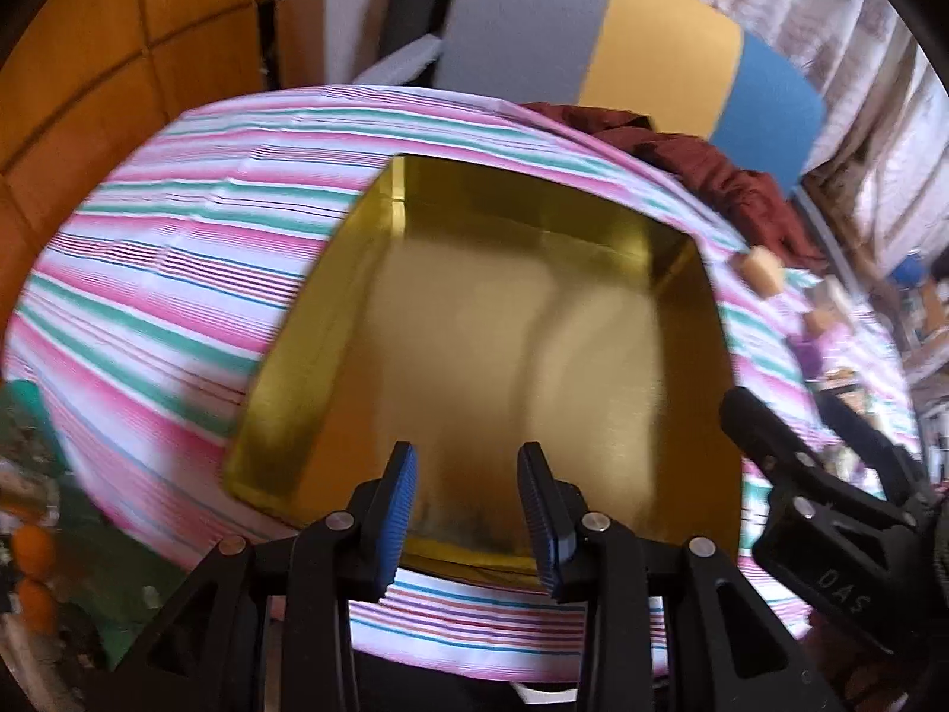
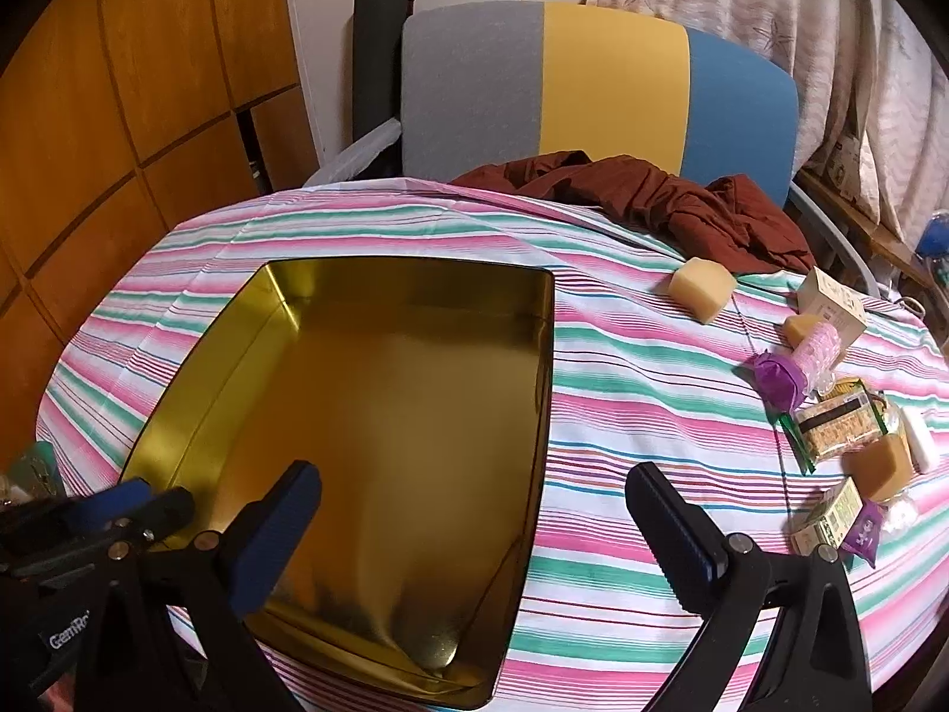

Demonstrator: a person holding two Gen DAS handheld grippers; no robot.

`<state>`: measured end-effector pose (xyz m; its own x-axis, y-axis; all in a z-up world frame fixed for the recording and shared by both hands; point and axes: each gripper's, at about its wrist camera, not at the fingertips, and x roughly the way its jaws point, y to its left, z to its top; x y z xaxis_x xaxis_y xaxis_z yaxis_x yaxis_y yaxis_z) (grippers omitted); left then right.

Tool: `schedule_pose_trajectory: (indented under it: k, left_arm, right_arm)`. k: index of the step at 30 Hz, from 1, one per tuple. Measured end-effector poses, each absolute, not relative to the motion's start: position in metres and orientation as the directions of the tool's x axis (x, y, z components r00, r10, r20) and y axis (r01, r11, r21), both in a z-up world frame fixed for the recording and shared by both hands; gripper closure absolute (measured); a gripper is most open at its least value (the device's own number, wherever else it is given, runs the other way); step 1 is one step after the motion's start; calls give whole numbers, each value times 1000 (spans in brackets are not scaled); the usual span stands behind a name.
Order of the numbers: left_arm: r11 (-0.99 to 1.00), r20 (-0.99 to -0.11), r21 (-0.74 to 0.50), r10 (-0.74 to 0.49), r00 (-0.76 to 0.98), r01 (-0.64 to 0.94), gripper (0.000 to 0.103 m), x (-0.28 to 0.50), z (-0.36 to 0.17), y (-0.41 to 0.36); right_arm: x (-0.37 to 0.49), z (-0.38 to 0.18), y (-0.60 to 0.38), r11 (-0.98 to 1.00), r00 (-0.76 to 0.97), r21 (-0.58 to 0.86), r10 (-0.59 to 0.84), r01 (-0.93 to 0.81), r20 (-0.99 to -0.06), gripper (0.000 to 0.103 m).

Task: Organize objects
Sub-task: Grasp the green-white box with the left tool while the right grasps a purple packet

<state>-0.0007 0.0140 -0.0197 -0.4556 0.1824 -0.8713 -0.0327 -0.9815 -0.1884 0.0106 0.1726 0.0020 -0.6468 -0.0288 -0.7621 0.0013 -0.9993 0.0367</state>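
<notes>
Nearest the lens: left claw, blue pads drawn to a narrow gap with nothing between them, hanging over the near rim of the gold tin. Right claw spread wide and empty, one finger above the tin's floor, the other above the striped cloth on the tabletop. Tin itself bare inside, lying left of centre in the right wrist view.

Outward to the right, well apart from the tin: yellow sponge block alone near the brown cloth; beyond it a crowded cluster at the tabletop's right side, with a purple roll, a biscuit packet, a tan soap bar and a small green carton touching or overlapping.

Likely trouble, as judged from here:
- Reaching into the cluster with jaws this wide risks pinching two items together or nudging neighbours toward the tabletop edge.
- Dragging a finger across loose cloth could bunch it and shift the tin.
- Both claws over the same tin, close together; a crossing move could knock one against the other.
- Soft sponge may squash and slip from the pads.
</notes>
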Motion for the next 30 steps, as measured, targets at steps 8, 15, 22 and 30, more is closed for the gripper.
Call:
schedule_pose_trajectory:
  k: [8,15,22,30]
  left_arm:
    - [-963,-859,-229,268,-436,-140,68,2,-18,43]
    - [-915,-864,-278,371,-339,-291,67,1,-14,91]
    - [-760,-801,-464,580,-151,-456,53,2,-17,142]
    - [-689,-776,-459,618,-124,-560,31,10,-7,194]
  right_arm:
    - [31,22,211,-999,-749,29,7,-35,-663,0]
    - [58,25,301,-972,-776,117,88,-204,-624,0]
    - [101,7,403,-889,-742,162,242,-428,-625,3]
    - [118,-37,467,-844,-652,139,284,-518,-703,10]
